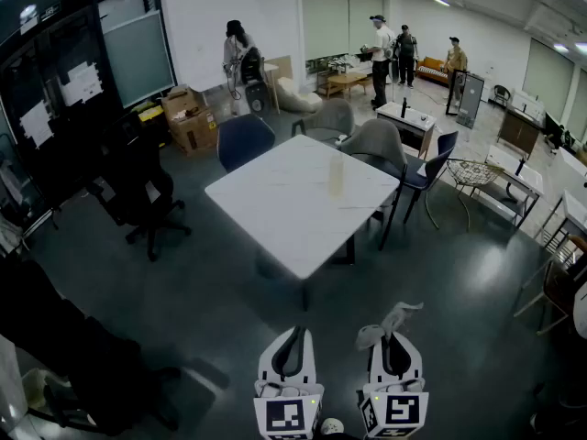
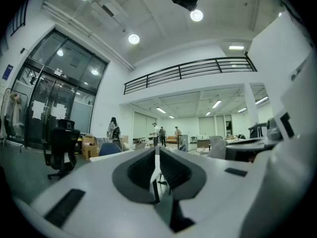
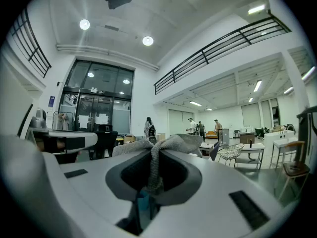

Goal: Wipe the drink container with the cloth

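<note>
Short of the white table (image 1: 275, 211), on its near side and well apart from it, both of my grippers hang side by side over the dark floor (image 1: 211, 310), pointing level toward the table.

My left gripper (image 1: 295, 331) is on the table's left-hand side as I look at it. Its own view shows the left gripper (image 2: 157, 150) with the two dark pads pressed together along a thin seam and nothing between them – shut and empty.

My right gripper (image 1: 394, 334) sits just beside it and is clamped on the grey cloth (image 1: 404, 316). In the right gripper view the right gripper (image 3: 154, 155) pinches the cloth (image 3: 183, 142) into a narrow bunch between the pads. The knitted fabric spills out past the tips and flops to either side, more of it toward the right.

The drink container (image 1: 337, 174) stands upright on the table top, right of its middle and toward the far edge. It is a pale, tall shape, faint against the white surface, and neither gripper touches it.

Left of the table stands a black office chair (image 1: 147, 200). At the table's far-left corner is a blue chair (image 1: 243, 138), and beyond that corner lie cardboard boxes (image 1: 191, 117). Several people (image 1: 380, 49) stand far beyond the table – too small to tell much more.
</note>
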Demonstrator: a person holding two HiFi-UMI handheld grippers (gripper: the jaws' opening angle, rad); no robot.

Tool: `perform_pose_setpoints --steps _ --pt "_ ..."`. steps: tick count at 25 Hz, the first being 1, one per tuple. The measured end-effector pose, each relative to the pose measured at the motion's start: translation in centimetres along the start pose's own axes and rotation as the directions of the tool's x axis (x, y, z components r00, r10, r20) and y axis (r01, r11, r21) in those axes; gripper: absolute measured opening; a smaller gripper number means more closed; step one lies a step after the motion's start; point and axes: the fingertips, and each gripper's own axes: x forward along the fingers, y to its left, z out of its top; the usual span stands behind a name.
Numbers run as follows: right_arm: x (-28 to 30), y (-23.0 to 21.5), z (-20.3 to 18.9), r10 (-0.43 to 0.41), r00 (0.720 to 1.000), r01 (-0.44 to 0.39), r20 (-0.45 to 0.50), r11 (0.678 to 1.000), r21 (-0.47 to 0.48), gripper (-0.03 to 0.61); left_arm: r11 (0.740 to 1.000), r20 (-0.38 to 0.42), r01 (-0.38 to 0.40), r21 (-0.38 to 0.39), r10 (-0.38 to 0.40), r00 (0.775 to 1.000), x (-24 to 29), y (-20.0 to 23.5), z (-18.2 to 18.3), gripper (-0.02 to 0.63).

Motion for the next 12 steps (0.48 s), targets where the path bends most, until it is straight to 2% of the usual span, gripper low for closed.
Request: perform_pose_setpoints --steps 12 --pt "0.5 -1.0 -0.7 0.021 1.000 -0.021 -0.014 1.000 -0.007 0.048 1.000 -0.006 0.008 0.010 -0.008 1.000 1.0 -1.1 -0.4 0.035"
